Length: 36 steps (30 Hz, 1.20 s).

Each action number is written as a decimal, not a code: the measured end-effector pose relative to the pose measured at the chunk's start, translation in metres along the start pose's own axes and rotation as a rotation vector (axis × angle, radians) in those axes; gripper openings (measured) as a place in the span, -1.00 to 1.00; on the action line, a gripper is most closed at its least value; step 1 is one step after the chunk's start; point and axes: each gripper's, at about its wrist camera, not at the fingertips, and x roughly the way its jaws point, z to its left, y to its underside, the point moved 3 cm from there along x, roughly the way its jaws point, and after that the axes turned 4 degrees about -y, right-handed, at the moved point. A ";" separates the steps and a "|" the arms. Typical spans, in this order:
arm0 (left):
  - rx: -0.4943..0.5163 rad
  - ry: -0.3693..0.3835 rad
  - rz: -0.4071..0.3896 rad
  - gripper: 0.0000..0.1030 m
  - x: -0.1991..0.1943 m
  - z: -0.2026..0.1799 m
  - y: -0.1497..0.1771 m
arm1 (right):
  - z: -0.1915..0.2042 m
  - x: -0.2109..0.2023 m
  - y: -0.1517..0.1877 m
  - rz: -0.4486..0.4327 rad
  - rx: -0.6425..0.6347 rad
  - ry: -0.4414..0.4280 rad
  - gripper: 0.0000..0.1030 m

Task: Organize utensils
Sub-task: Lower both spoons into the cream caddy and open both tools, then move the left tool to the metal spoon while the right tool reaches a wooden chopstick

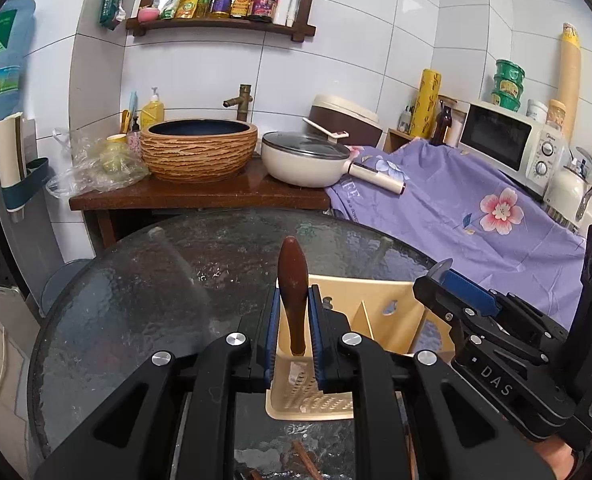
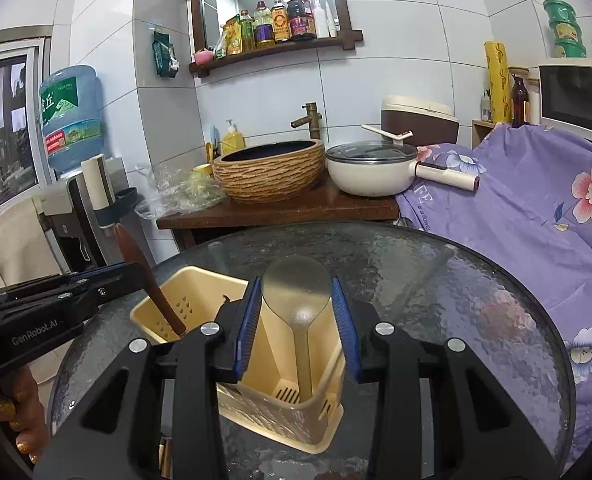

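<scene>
A beige plastic utensil holder (image 1: 400, 320) (image 2: 199, 296) with compartments stands on the round glass table (image 1: 135, 300) (image 2: 456, 300). My left gripper (image 1: 293, 300) is shut on a brown wooden utensil (image 1: 291, 280), whose lower end reaches into the holder's left compartment; it also shows in the right wrist view (image 2: 147, 276). My right gripper (image 2: 298, 292) stands around a metal spoon (image 2: 296, 284) that stands bowl-up in the right compartment; the pads touch the bowl's sides. The right gripper also shows in the left wrist view (image 1: 444, 276).
Brown chopsticks (image 1: 308, 460) lie on the glass near the front edge. Behind the table a wooden counter (image 1: 199, 196) holds a basin (image 1: 199, 152) and a white pan (image 1: 308, 160). A purple flowered cloth (image 1: 476, 208) covers the surface at right, with a microwave (image 1: 508, 140).
</scene>
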 end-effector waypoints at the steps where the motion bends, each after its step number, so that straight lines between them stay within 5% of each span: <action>1: -0.001 0.003 0.002 -0.73 -0.001 0.000 0.001 | -0.001 0.000 0.001 -0.001 -0.003 0.002 -0.25; 5: -0.003 0.009 -0.027 -0.56 -0.012 0.002 0.002 | -0.007 -0.009 0.003 -0.025 0.008 0.014 0.21; 8: -0.017 0.024 -0.051 -0.05 -0.027 0.005 0.004 | -0.010 -0.017 0.005 -0.017 0.025 0.014 0.21; 17: -0.052 0.003 -0.070 0.86 -0.065 0.026 0.038 | 0.004 -0.053 0.044 0.093 -0.008 -0.011 0.46; 27: -0.030 -0.074 -0.003 0.87 -0.086 0.048 0.107 | 0.032 -0.078 0.119 0.232 -0.094 -0.039 0.59; 36: -0.075 -0.119 0.076 0.87 -0.092 0.069 0.153 | 0.032 -0.088 0.158 0.301 -0.023 -0.035 0.62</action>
